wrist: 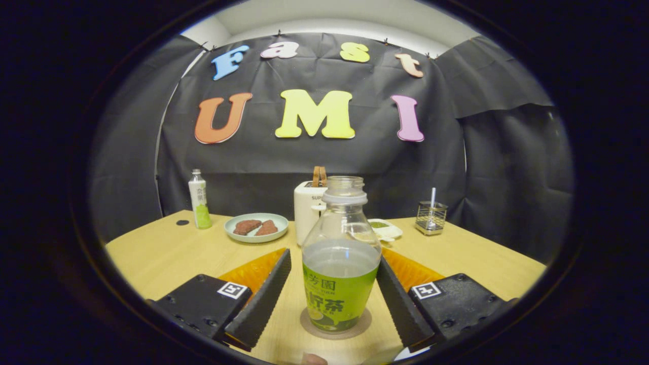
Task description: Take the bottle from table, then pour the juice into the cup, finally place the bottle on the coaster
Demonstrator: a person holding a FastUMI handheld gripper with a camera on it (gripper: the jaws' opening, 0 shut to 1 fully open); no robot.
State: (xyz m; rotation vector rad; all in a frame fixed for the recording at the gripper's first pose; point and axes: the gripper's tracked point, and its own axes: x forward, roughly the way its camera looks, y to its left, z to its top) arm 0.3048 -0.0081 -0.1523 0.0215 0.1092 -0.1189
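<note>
Bottle [340,263] upright, uncapped, on coaster [335,324]; gripper [332,289] fingers parted, flanking it, left clear, right near or touching; placement apparently complete

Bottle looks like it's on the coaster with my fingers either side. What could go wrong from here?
1. The bottle has no cap and holds juice; a knock from either finger could spill it.
2. The right finger looks touching or nearly touching the bottle while the left stands apart, so pulling the gripper back askew could drag it off the coaster.
3. The toaster stands close behind.
</note>
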